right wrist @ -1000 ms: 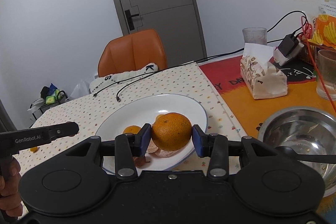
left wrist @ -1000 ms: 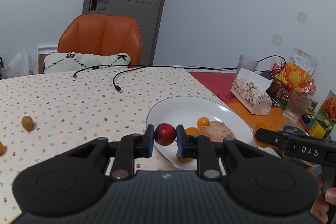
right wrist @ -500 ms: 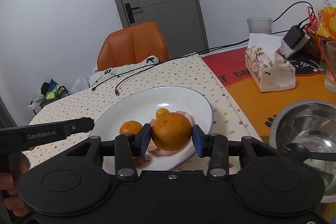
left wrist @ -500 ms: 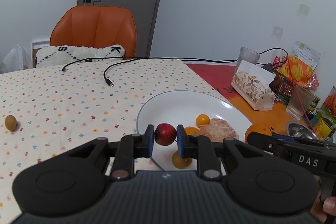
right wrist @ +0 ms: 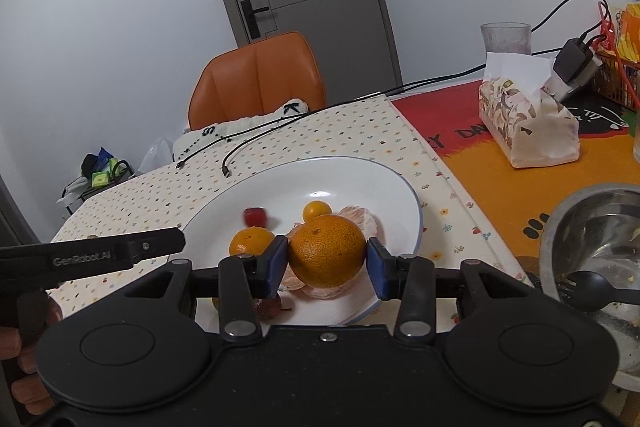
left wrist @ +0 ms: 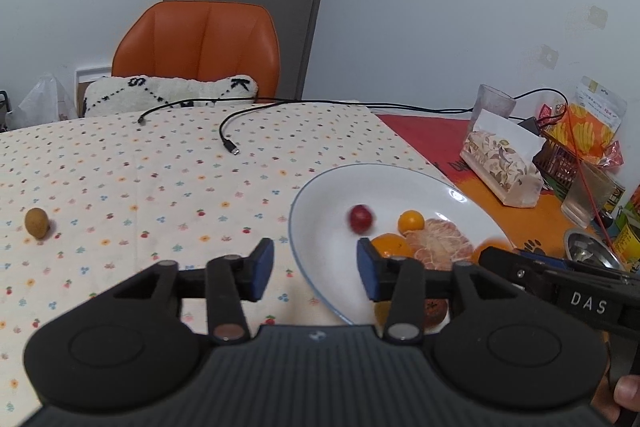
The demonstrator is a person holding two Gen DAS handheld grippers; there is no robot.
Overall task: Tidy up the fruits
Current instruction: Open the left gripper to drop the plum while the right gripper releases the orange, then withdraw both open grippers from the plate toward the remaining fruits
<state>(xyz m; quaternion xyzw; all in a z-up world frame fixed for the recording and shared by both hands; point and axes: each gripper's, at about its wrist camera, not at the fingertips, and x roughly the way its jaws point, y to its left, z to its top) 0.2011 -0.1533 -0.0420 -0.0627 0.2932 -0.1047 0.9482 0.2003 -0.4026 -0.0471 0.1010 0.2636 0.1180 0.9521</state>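
Two grippers at the white round plate (right wrist: 400, 187): left gripper (left wrist: 316, 269), jaws opening, empty, small red fruit (left wrist: 361, 217) blurred beyond; right gripper (right wrist: 327, 263), jaws opening around the big dimpled orange (right wrist: 327, 251).

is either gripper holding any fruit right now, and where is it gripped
Right gripper, jaws opening, has the big orange between its pads at the sides. Left gripper, opening, holds nothing.

Blurred red fruit (left wrist: 361, 218) over white plate (left wrist: 320, 195)

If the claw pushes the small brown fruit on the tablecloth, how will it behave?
The small brown fruit looks rounded, so it would probably roll. It appears small and likely light. The tablecloth lies flat with nothing beside the fruit, so it may travel freely.
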